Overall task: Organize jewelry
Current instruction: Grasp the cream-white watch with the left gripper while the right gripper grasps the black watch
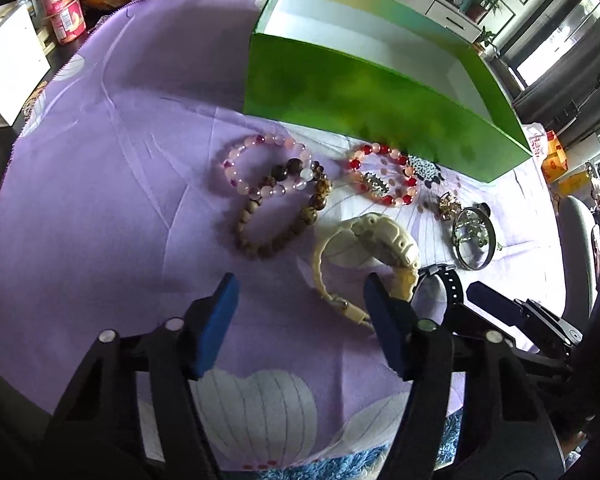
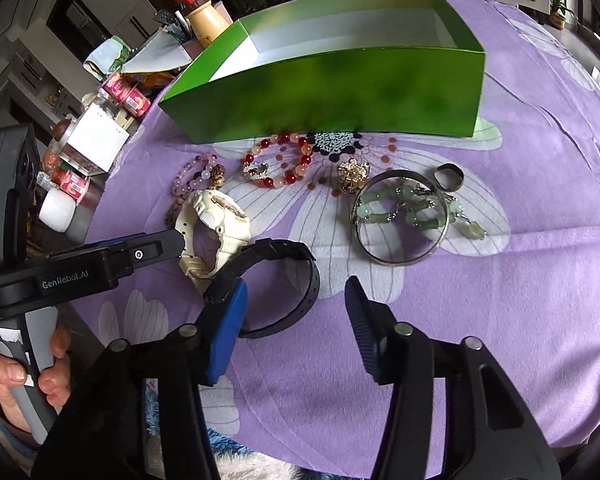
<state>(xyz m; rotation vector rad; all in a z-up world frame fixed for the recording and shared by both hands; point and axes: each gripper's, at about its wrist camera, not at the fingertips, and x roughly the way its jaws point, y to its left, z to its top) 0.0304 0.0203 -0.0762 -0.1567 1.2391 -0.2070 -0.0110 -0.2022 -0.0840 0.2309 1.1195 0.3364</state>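
Standing open: green box [image 2: 324,92], interior white.

Bracelets [image 1: 278,196], cream watch [image 2: 214,228], black watch [image 2: 278,288], bangle [image 2: 400,218] before seemingly empty green box [image 2: 332,92].

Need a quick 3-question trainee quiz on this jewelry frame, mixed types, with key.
1. True or false: the green box already holds jewelry.
2. Which item lies closest to the right tongs? A) black watch B) silver bangle C) red bead bracelet
3. Fill in: the green stone bracelet lies across the silver ____.

Key: 1 false, the visible interior is empty. 2 A. 3 bangle. Both the right and the left tongs are open, holding nothing.
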